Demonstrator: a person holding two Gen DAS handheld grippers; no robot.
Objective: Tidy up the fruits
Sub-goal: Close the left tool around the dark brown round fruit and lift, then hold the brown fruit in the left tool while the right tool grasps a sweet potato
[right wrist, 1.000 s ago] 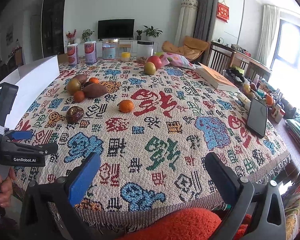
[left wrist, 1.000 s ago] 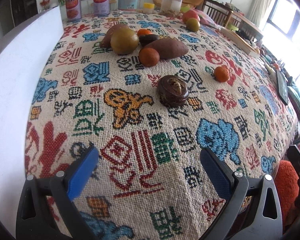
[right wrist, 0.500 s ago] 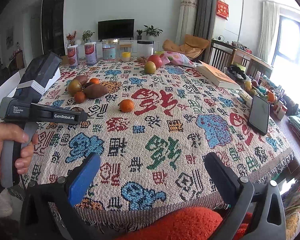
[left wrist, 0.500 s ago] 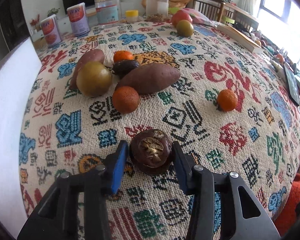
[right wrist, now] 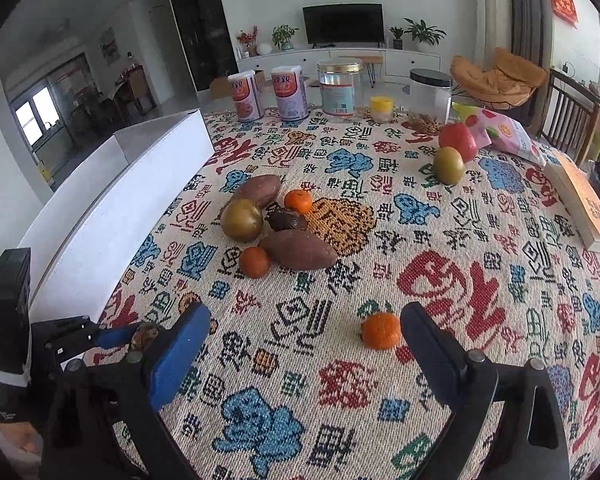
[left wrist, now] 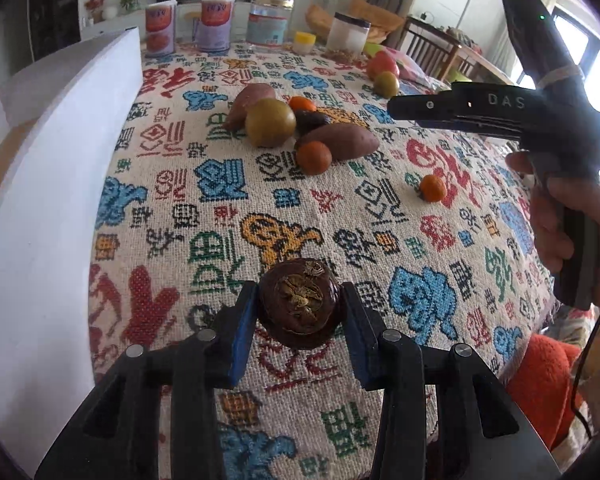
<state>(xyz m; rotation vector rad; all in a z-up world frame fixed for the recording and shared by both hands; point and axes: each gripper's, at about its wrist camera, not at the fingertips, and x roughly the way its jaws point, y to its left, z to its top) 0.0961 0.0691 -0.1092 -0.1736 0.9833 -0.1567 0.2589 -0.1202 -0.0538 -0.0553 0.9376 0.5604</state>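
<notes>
The mangosteen (left wrist: pixel 299 304) sits clenched between the blue pads of the left tool (left wrist: pixel 299 316), which a second ago hung released well short of it. Ahead of this tool lie a small orange (left wrist: pixel 432 188) and a cluster — green fruit (left wrist: pixel 270 122), sweet potato (left wrist: pixel 342 141), another orange (left wrist: pixel 314 157). The right tool (left wrist: pixel 500 114) has come into view on its right side. A white box (left wrist: pixel 40 200) borders the patterned bench cloth (left wrist: pixel 220 184).

From the right wrist, the right tool (right wrist: pixel 304 340) stays released, now lower over the bench — the small orange (right wrist: pixel 380 331) lies just inside its right finger. The left tool (right wrist: pixel 112 336) grips the mangosteen (right wrist: pixel 144 336) to its left. Beyond stand jars (right wrist: pixel 340 88), a television (right wrist: pixel 343 24) and a chair (right wrist: pixel 496 76).
</notes>
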